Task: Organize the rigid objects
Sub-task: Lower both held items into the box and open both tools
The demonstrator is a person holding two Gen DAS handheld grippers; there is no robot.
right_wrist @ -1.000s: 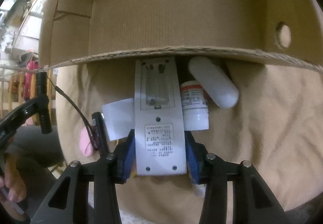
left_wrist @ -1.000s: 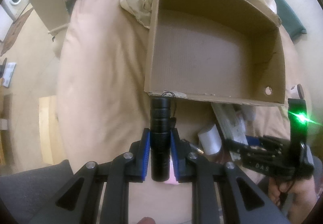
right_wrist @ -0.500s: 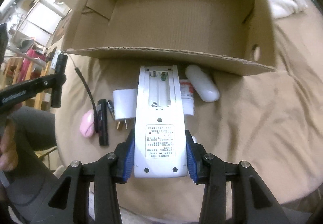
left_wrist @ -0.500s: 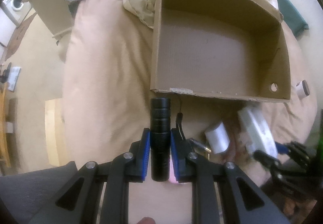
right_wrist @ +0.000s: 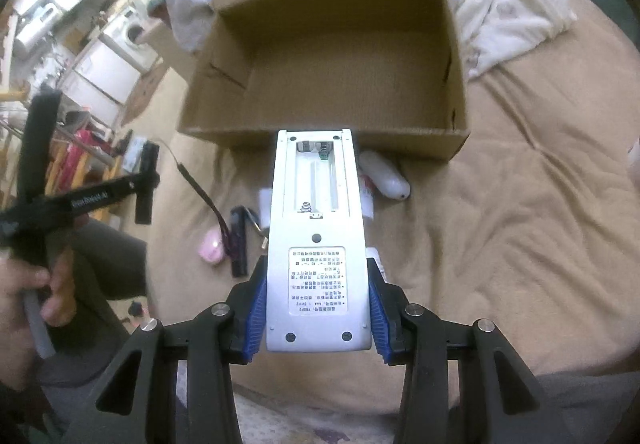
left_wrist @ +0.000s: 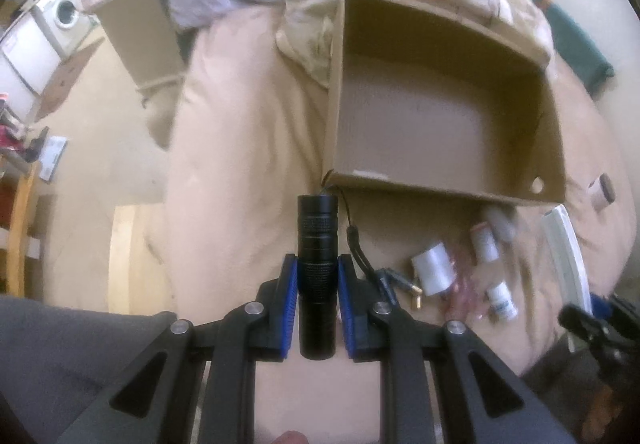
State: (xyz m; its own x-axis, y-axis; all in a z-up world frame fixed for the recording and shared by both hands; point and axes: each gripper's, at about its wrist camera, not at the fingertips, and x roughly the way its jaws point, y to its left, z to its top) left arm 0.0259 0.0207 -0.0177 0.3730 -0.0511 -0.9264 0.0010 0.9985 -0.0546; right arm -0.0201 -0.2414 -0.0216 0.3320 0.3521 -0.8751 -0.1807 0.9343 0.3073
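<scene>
Here beige bedspread (right_wrist: 500, 244), cardboard box (right_wrist: 340, 84); washing machine (left_wrist: 66, 10) beyond. Left tongs (left_wrist: 318, 272) grasp flashlight (left_wrist: 317, 244), right tongs (right_wrist: 316, 284) remote (right_wrist: 316, 244).

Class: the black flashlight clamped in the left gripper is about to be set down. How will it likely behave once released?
The flashlight is a rigid cylinder, so it would probably roll on a hard surface. Its knurled bands probably resist slipping between the left gripper pads. Its trailing cord is floppy and might snag on the cardboard box.

Beige bed cover (right_wrist: 520, 204), rumpled white linen (right_wrist: 500, 4), washing machine (left_wrist: 66, 10) far left, tan floor (left_wrist: 104, 116).
</scene>
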